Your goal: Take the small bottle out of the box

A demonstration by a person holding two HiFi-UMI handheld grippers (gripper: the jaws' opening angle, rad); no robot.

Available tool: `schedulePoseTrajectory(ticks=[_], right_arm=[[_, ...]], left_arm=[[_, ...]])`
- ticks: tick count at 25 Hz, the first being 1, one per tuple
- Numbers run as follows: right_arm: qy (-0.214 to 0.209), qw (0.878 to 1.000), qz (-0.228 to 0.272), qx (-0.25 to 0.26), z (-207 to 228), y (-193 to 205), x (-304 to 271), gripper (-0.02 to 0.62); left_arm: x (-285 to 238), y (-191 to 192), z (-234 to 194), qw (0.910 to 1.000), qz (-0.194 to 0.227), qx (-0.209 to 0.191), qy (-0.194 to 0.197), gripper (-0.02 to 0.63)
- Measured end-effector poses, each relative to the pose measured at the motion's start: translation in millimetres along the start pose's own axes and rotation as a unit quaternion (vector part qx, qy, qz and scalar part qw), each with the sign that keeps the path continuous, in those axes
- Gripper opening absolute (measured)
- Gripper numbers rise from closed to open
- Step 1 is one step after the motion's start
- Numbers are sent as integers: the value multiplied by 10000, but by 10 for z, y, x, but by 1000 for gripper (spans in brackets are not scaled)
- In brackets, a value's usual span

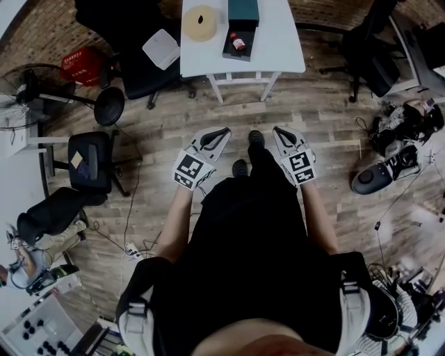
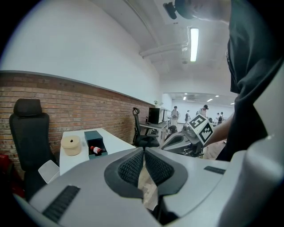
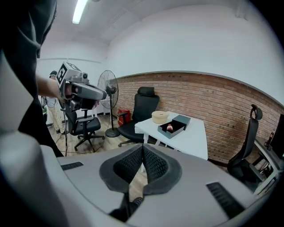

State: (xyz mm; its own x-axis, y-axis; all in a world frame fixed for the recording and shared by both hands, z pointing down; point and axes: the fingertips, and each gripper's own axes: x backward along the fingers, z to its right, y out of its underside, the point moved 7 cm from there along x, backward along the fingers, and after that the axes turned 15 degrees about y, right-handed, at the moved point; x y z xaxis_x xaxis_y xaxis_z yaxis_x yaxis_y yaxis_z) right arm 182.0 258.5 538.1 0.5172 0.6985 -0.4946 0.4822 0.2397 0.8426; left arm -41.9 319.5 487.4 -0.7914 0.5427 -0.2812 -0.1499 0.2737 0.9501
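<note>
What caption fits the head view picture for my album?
A person stands back from the white table, left hand-held gripper and right hand-held gripper both shut, small bottle lying in its box.

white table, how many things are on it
4: a tan round roll at the left, a teal box at the far edge, an open dark box nearer, and the small bottle lying in it. None seem hidden.

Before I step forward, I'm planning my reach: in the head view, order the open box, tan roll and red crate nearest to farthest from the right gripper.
1. Open box, on the table ahead of the right gripper.
2. Tan roll, table's far left.
3. Red crate, floor, far left.
</note>
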Motion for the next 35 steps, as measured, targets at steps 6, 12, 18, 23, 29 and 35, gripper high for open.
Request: schedulePoseTrajectory(ticks=[6,12,18,23,29,35], right_arm=[[-27,10000,47,35,92,-109,-190,-2],[-71,9999,72,25,114,-199,-346,-2],[-149,9998,-76,-89,102,-132,-499,-2],[-145,9997,-26,-174,201,-195,-679,-2],[-170,9996,65,-220,287,-453,-924,-2],[-222,9995,-14,-217,454,-484,-1216,-2]], left_arm=[[13,-69,-157,9999,8,3,-106,31],[2,-83,-301,9999,-7,50,-136,31],[13,-23,-428,9997,-79,134,-185,31],[-40,-78,-567,9998,-139,103,-137,31],[-61,-136,-835,9996,-145,120,-200,31],[-175,-206,-1104,9995,-163,104,-240,31]])
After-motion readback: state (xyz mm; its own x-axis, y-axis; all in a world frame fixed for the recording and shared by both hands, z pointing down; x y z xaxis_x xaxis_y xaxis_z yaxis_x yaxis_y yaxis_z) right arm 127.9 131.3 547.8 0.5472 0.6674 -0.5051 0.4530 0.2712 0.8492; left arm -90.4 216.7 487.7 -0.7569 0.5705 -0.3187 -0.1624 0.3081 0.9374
